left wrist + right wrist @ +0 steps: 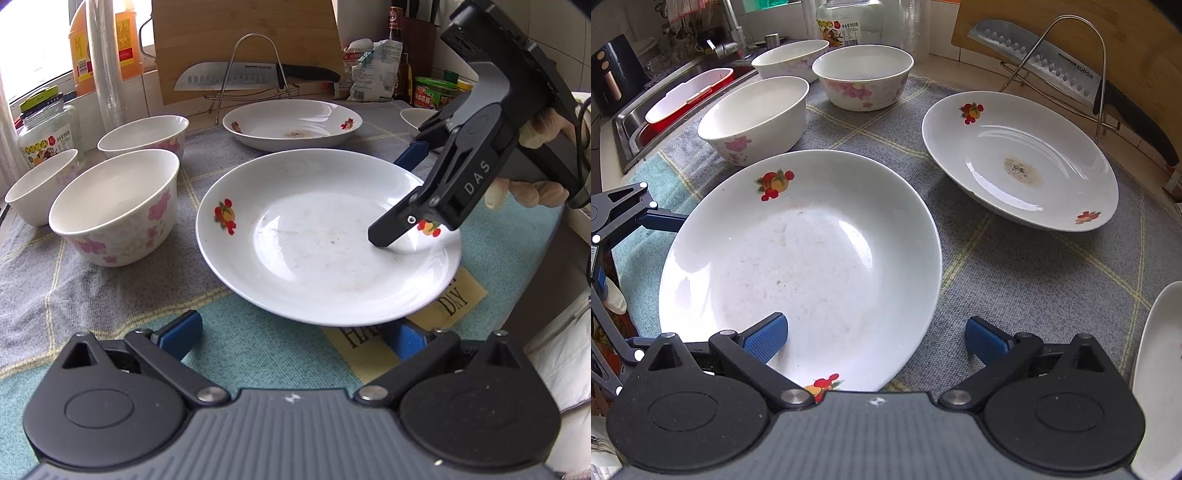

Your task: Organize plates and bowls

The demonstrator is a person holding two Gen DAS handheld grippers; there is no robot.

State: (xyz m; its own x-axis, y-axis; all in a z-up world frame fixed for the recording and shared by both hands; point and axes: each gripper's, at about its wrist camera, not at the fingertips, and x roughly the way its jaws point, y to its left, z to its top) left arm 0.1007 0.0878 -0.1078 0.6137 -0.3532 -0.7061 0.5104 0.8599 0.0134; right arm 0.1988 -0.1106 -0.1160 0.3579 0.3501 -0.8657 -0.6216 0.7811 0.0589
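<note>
Two plates and three bowls lie separate on the cloth-covered counter (1015,266), so the organizing is, as I judge it, only at the beginning: nothing is stacked yet.

The near plate (317,240) sits toward the front edge of the counter, with a fruit print on its rim. The far plate (291,123) rests behind it, near the back edge in front of the wire rack (255,70) that holds a knife (236,77); it has a brown stain in its middle. The three bowls stay in a group toward the left end of the counter: the front bowl (114,206), the back bowl (144,134) and the edge bowl (40,186) close to a glass jar (48,125). One more white dish shows partly at the right, but I cannot tell what it is.

The right gripper (875,339) is spread wide over the right rim of the near plate, one blue pad above the inside of the plate and the other outside the rim above the cloth; it grasps nothing yet. The left gripper (291,334) is also released, wide apart at the front rim of the same plate, one finger half hidden under that rim.

What is left, it seems: to take the near plate, to put the plates together, and then to nest the bowls.
</note>
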